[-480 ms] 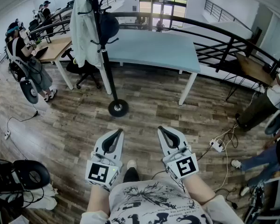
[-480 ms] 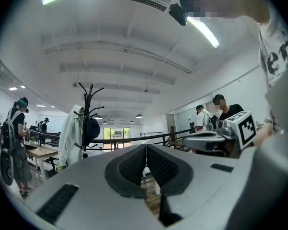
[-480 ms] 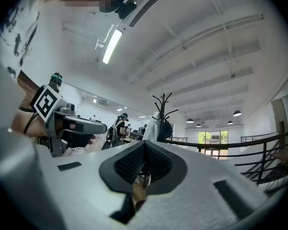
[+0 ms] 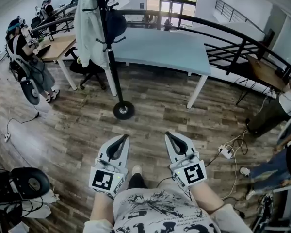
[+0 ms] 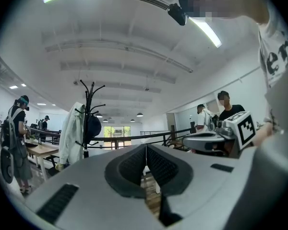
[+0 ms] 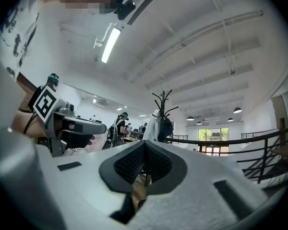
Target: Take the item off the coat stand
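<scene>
While your left gripper [image 4: 120,139] and right gripper [image 4: 170,136] sit pressed together and empty, the white cloth coat [image 4: 88,28] hangs at eleven o'clock on the black metal coat stand [image 4: 109,57], well apart. Yank sideways and that stand could tip.

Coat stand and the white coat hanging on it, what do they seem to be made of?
Coat stand: probably black-painted metal, judging by the thin straight pole, slim curved hooks and round, heavy-looking base. White coat: soft matte fabric that hangs in loose folds. The exact fibre can't be told from here.
</scene>
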A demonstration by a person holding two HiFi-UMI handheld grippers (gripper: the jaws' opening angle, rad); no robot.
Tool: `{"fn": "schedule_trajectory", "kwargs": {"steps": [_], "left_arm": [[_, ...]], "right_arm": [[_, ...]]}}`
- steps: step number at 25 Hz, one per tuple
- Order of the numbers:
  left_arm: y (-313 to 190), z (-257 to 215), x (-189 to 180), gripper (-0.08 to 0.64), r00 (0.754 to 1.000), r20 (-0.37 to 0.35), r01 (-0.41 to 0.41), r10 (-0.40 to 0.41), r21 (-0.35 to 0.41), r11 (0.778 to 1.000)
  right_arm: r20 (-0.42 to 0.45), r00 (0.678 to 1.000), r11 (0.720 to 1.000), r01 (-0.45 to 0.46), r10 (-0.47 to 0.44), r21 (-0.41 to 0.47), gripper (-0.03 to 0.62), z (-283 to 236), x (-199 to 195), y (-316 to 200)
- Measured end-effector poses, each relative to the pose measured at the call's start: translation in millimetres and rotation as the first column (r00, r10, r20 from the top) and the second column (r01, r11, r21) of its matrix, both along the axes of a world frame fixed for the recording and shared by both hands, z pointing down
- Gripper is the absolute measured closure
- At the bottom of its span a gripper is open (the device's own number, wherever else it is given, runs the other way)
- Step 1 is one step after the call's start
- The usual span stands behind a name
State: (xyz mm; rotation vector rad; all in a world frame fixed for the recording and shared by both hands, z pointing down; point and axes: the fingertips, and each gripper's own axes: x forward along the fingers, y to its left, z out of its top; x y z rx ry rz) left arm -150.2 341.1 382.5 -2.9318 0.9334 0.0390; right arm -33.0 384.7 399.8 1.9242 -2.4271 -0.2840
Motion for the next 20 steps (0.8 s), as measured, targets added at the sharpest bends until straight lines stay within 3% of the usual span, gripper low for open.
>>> {"fn": "schedule_trajectory", "kwargs": {"steps": [6,20], "left_arm": [[-48.8,10.8,0.5,0.555,1.0,0.002,0.007,-0.007,-0.023,1.0],[-242.0,1.9,-19.1,0.555,1.0,0.006,0.0,0.0,-0.011,1.0]], "right_arm": [[0.033,0.999,1.0,-0.011,0.012,-0.022,0.6,9.7,6.4,-49.1],[0.061,0.997,0.998,-0.034,0.037,-0.048,0.598,8.0,-8.1,-246.5]]}}
